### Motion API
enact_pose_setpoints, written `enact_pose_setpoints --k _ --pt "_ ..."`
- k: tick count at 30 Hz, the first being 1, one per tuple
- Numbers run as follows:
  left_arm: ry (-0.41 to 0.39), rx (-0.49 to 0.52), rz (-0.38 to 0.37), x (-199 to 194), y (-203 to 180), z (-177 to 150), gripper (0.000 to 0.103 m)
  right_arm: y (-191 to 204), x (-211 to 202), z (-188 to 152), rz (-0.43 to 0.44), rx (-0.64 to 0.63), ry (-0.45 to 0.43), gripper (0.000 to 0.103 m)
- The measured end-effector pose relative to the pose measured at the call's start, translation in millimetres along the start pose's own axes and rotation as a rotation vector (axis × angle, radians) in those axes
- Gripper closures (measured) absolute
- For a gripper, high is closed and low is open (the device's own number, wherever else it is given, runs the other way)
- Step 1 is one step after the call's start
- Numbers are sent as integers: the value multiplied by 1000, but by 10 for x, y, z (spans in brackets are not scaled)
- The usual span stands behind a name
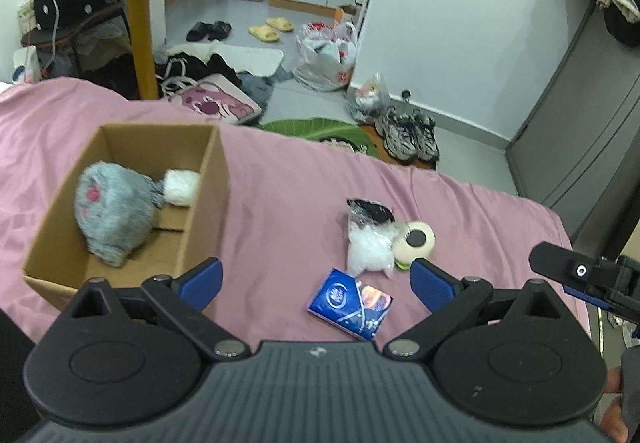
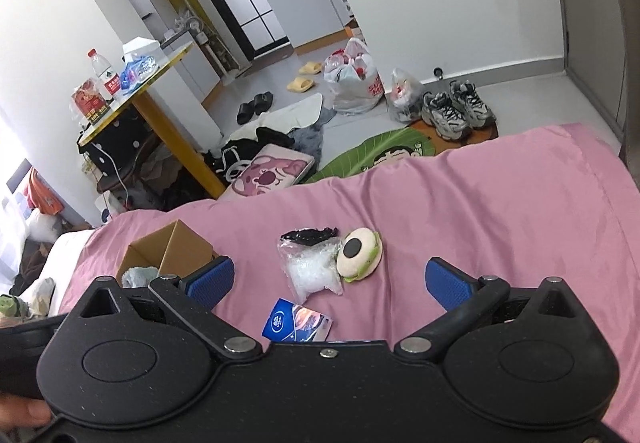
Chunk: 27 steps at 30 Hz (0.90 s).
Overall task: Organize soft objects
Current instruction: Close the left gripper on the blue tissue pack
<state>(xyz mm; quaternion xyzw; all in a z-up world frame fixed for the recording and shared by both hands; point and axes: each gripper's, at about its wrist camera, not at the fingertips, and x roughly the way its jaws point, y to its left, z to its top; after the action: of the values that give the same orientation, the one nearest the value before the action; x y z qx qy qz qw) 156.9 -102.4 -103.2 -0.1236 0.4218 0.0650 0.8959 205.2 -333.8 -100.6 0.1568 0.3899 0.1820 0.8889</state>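
Both grippers — left (image 1: pixel 316 279), right (image 2: pixel 330 283) — hover, jaws wide (nothing held), above the tissue pack (image 1: pixel 350 303).

Pink sheet (image 1: pixel 280 179); brown box (image 1: pixel 208 179) holding a grey plush (image 1: pixel 116 211) with pink spots; beside the box, a blue packet (image 1: pixel 350 303) and cream toy (image 1: pixel 416 243) with black dot.

My right gripper (image 2: pixel 328 283) hangs above the pink bedsheet (image 2: pixel 500 211), blue pads (image 2: pixel 444 285) spread wide with nothing between them. Ahead lie a blue tissue packet (image 2: pixel 294 325), a clear plastic bag (image 2: pixel 314 267) and, touching it, a round cream plush (image 2: pixel 359 254). A cardboard box (image 2: pixel 176 249) sits left, a pale fluffy item inside.
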Motion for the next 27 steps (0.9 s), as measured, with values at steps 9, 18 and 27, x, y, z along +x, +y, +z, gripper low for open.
enact_pose_setpoints --k 9,18,27 --pt "82 20 -21 386 -158 -131 3 -154 165 39 -2 42 28 1" --pt "171 67 -12 762 -273 -279 3 -230 322 61 -3 48 63 1" --pt "234 151 19 1077 -390 -423 3 -305 458 80 -7 59 100 1"
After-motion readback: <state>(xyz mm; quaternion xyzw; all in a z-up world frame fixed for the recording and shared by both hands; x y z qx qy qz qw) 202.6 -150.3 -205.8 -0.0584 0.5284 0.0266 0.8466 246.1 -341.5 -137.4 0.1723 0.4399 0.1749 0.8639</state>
